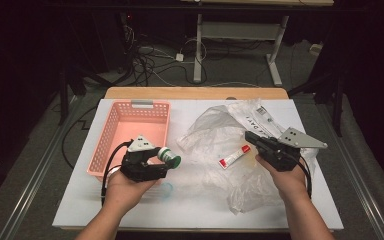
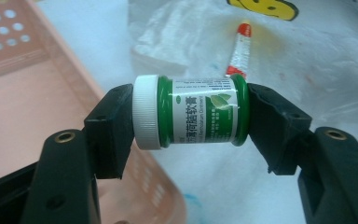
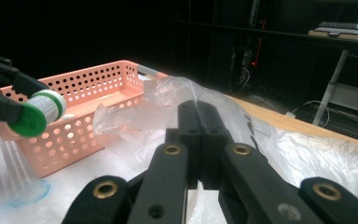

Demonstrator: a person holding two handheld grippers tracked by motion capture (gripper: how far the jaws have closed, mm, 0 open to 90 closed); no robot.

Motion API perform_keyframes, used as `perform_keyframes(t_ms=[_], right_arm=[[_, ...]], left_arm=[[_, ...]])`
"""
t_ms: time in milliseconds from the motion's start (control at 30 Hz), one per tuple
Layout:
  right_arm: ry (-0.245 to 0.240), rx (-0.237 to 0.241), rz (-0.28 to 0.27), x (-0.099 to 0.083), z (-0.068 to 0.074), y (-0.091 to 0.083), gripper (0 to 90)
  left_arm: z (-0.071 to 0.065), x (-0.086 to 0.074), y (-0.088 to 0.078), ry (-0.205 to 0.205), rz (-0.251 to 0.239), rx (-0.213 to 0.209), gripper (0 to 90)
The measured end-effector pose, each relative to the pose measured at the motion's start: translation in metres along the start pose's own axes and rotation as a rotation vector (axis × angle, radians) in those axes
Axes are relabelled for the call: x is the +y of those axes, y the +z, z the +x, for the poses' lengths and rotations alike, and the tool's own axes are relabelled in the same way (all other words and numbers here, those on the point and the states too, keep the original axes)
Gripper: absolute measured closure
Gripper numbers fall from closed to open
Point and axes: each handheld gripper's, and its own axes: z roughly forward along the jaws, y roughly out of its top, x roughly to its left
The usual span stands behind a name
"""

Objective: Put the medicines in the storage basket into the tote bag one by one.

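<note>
My left gripper point(image 2: 191, 114) grips a small green jar point(image 2: 192, 111) lengthwise, one finger point(image 2: 114, 128) pressing its white cap, the other its base. I hold it above the table point(image 1: 190, 205), just beside the pink basket point(image 1: 111, 131). My right gripper point(image 3: 198, 121) has its fingers closed together, resting against crumpled clear plastic point(image 3: 168, 100), near a red-and-white tube point(image 1: 234, 156).
</note>
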Motion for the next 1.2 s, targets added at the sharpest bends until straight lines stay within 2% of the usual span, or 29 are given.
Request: perform_keyframes(t_ms=[200, 600, 767, 1033, 1200], right_arm=[[-0.007, 0.006, -0.004, 0.002, 0.002, 0.0, 90.0], [-0.009, 0.008, -0.007, 0.002, 0.003, 0.001, 90.0], [-0.008, 0.009, -0.006, 0.002, 0.003, 0.001, 90.0], [-0.012, 0.015, 0.0, 0.001, 0.004, 0.002, 90.0], [-0.012, 0.016, 0.003, 0.0, 0.004, 0.003, 90.0]], left_arm=[[-0.016, 0.0, 0.011, 0.031, 0.0, -0.032, 35.1], [-0.039, 0.006, 0.044, 0.059, 0.013, -0.083, 35.1], [-0.045, 0.01, 0.06, 0.068, 0.016, -0.086, 35.1], [-0.051, 0.022, 0.094, 0.071, 0.023, -0.069, 35.1], [-0.054, 0.03, 0.115, 0.094, 0.023, -0.035, 35.1]])
